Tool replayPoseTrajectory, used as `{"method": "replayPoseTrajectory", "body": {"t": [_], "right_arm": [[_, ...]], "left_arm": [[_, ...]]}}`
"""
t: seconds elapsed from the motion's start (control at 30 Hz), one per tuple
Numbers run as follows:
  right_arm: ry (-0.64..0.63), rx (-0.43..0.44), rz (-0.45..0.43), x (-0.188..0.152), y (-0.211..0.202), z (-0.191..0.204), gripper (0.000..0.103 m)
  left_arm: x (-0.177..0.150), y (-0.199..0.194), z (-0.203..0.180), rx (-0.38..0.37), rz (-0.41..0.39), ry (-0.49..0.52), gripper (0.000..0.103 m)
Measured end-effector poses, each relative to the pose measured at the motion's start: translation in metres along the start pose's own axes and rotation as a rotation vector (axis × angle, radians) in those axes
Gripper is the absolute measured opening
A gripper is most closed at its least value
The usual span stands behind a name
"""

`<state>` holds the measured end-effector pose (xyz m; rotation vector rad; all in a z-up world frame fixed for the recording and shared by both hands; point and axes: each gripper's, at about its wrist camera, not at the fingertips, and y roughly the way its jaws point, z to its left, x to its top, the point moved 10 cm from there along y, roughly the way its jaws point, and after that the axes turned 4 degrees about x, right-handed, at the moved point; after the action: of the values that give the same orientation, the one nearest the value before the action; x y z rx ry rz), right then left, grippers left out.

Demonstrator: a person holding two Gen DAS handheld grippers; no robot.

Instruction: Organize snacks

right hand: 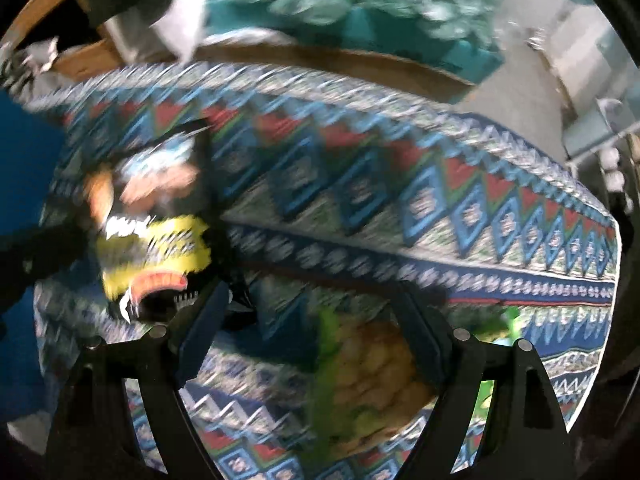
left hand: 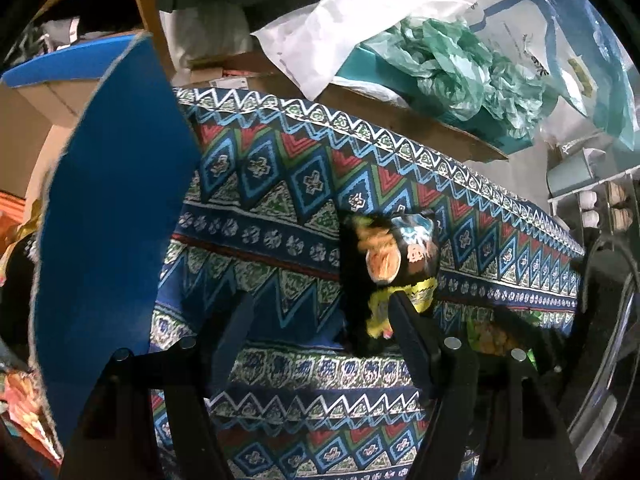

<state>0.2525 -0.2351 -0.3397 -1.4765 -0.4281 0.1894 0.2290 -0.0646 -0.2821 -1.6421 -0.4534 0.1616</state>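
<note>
A black snack bag (left hand: 386, 260) with a yellow end lies on the patterned cloth (left hand: 280, 184). My left gripper (left hand: 320, 320) points down at the cloth and is open; its right fingertip (left hand: 400, 312) sits at the bag's yellow end, and only cloth shows between the fingers. In the blurred right wrist view the same black and yellow bag (right hand: 152, 232) lies to the left of my right gripper (right hand: 310, 320). That gripper is open above a green bag of yellow snacks (right hand: 372, 380), which lies between and under its fingers. The green bag (left hand: 490, 338) also peeks out behind the left gripper's right finger.
A blue cardboard box flap (left hand: 108, 208) stands close on the left of the cloth. Behind the cloth's far edge sit a cardboard box (left hand: 420, 120) with crumpled green plastic (left hand: 460, 64) and a white bag (left hand: 340, 20). A white shelf (left hand: 588, 196) stands at right.
</note>
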Motion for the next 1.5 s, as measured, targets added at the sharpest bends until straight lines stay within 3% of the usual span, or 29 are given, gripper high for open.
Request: {"method": "replayPoseTrajectory", "body": {"t": [0.2, 0.5, 0.63, 0.9, 1.1, 1.5], "right_arm": [[0.009, 0.021, -0.013, -0.013, -0.012, 0.016, 0.084], [0.272, 0.016, -0.075, -0.036, -0.074, -0.03, 0.085], [0.398, 0.038, -0.083, -0.057, -0.082, -0.051, 0.085], [0.618, 0.1, -0.078, -0.082, -0.069, -0.086, 0.085], [0.71, 0.136, -0.088, -0.078, -0.052, -0.103, 0.085], [0.685, 0.093, -0.059, -0.043, -0.01, -0.11, 0.085]], "left_arm": [[-0.005, -0.012, 0.003, -0.003, -0.018, 0.014, 0.071], [-0.011, -0.02, -0.007, -0.026, -0.021, 0.053, 0.072], [-0.013, -0.019, -0.009, -0.029, -0.023, 0.051, 0.078], [-0.013, -0.011, -0.016, -0.039, -0.004, 0.047, 0.078], [-0.011, -0.001, -0.016, -0.034, 0.015, 0.037, 0.078], [-0.006, 0.016, -0.028, -0.039, 0.05, 0.014, 0.078]]}}
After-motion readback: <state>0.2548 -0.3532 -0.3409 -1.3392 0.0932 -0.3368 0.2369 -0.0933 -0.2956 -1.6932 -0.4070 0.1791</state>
